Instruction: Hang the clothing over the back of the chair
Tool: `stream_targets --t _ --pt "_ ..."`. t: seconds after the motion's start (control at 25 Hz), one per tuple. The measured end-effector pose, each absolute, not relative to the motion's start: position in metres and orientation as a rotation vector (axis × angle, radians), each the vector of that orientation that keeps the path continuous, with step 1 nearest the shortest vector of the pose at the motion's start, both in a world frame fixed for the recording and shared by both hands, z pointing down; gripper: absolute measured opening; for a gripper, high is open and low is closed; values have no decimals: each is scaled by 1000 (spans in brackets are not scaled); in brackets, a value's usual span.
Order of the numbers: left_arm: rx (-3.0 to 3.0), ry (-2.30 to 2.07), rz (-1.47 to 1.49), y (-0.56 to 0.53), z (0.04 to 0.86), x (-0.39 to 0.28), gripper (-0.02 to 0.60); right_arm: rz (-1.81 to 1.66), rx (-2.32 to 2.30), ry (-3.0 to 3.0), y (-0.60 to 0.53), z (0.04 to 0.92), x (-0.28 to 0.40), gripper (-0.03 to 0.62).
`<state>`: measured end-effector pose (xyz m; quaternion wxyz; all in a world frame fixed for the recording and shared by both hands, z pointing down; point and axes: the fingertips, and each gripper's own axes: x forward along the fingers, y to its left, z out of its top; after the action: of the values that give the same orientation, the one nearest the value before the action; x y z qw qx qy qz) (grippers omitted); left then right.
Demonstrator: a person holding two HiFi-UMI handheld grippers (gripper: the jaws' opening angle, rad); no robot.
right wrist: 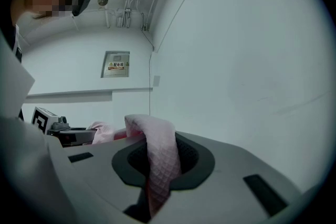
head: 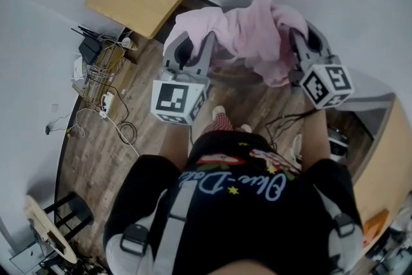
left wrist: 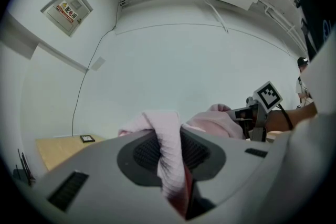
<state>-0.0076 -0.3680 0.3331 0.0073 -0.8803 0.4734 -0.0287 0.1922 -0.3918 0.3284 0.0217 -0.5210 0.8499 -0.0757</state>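
Here, the pink clothing (head: 248, 32) was stretched between the two grippers. Its long axis ran from the left gripper (head: 198, 40) across to the right gripper (head: 304, 37), and the bulk sagged ahead of the jaws. Each gripper was closed narrowly on a fold of the fabric. Both pointed level, side by side. A dark curved rail (head: 235, 76) just below the cloth was probably the chair back, and neither hand seemed nearer to it.
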Motion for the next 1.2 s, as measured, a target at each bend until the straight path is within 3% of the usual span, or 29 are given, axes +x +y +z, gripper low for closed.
stream_targets --t 1.2 --pt "-2831 1618 -410 -283 472 0 78 -378 -1567 2828 -298 447 183 37"
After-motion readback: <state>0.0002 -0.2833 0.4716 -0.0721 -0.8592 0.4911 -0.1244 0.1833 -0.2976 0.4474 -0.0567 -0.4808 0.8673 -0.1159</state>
